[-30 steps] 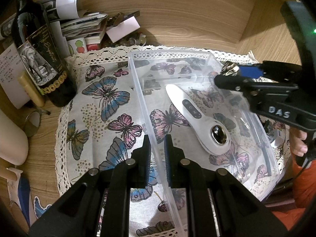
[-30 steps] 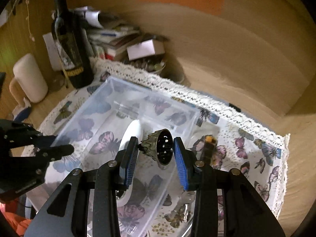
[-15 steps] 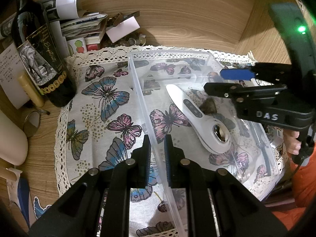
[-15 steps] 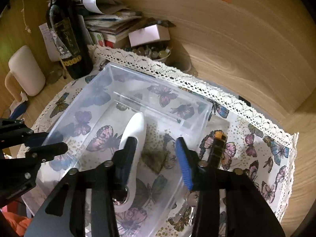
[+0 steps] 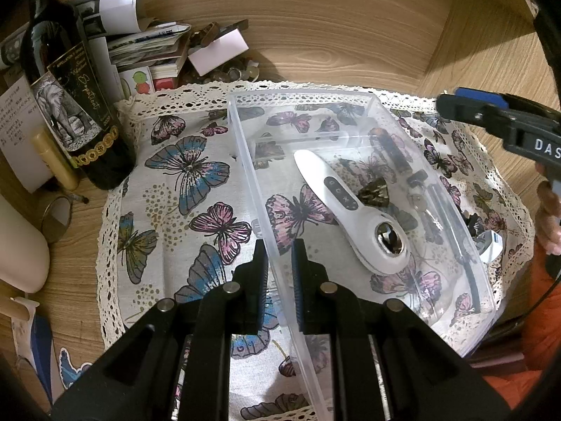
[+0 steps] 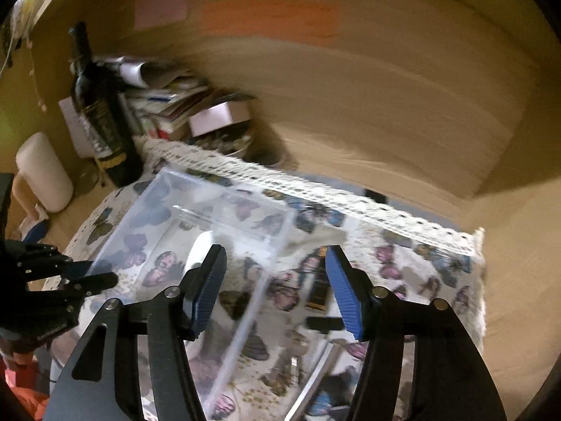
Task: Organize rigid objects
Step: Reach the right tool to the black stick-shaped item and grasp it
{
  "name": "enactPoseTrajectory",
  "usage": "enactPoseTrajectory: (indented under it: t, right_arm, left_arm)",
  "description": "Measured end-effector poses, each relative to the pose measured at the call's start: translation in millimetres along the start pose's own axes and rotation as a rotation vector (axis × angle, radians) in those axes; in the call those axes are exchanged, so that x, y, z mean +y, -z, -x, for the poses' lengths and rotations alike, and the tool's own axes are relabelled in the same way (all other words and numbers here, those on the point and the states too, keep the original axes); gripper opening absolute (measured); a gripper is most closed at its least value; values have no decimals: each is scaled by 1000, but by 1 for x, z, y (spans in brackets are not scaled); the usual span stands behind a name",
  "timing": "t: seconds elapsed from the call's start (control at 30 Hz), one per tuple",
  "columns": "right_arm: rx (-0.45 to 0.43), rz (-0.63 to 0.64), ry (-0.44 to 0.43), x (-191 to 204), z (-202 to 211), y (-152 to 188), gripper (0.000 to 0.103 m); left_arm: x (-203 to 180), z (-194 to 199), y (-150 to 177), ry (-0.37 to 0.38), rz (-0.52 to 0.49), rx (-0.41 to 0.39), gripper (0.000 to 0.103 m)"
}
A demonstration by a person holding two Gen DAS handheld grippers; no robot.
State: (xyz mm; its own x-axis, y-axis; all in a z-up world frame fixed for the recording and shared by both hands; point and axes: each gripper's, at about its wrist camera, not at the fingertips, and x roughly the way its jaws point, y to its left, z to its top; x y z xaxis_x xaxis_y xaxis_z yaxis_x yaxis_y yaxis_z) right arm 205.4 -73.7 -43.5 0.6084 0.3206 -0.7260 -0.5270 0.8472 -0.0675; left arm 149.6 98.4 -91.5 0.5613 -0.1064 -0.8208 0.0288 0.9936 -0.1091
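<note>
A clear plastic bin [image 5: 245, 161] stands on a butterfly cloth [image 5: 196, 175]. My left gripper [image 5: 278, 266] is shut on the bin's near wall. Inside the bin lie a white handheld device [image 5: 350, 210] with buttons and a metal head, and beside it a small dark crown-shaped metal piece [image 5: 375, 191]. My right gripper [image 6: 273, 259] hovers above the bin's right wall [image 6: 245, 326], its jaws opening, nothing between them. In the left wrist view the right gripper [image 5: 491, 112] shows at the upper right. A dark tube [image 6: 317, 287] lies on the cloth just outside the bin.
A dark wine bottle [image 5: 70, 105] and a pile of papers and small boxes [image 5: 147, 45] stand at the back left against the wooden wall. A cream cylinder [image 5: 17, 238] is at the far left. Several small items [image 5: 487, 238] lie on the cloth right of the bin.
The right gripper let the crown-shaped piece go; it now lies in the bin beside the white device. That gripper opened wider and drew up and away. The left gripper kept still.
</note>
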Motion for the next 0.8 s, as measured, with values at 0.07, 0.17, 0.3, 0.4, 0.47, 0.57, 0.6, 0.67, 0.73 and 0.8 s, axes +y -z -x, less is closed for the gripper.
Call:
enactPoseTrajectory:
  t: [0.07,0.17,0.3,0.4,0.47,0.57,0.6,0.67,0.73,0.8]
  right_arm:
    - [2,-26,15,-9,4,4,56]
    - [11,-53,51,-20,7,13,56]
    - [30,-88,82,-33,10,30,56]
    - [52,-108,104,-41,10,47,56]
    - [75,-126,113,-45,8,59,56]
    - [123,-159,114,-51,3,80,55]
    - [137,-164,117,-53,1,86,55]
    - [177,-172,121,-57,-5,98,55]
    - [211,-180,121,-59,-11,108,55]
    - [244,-199,110,-62,-17,118,55]
  left_arm:
    - [0,0,0,-1,-1,-1,13]
    - [0,0,0,-1,0,-1,13]
    - [0,0,0,0,-1,-1,13]
    - [-1,0,0,0,-2,-1,13]
    - [0,0,0,-1,-1,-1,13]
    - [-1,0,-1,-1,-2,-1,13]
    - [-1,0,0,-1,0,-1,13]
    - [-1,0,0,-2,-1,-2,13]
    - [-1,0,0,-1,-1,-2,13]
    - [-1,0,0,0,1,-3,13]
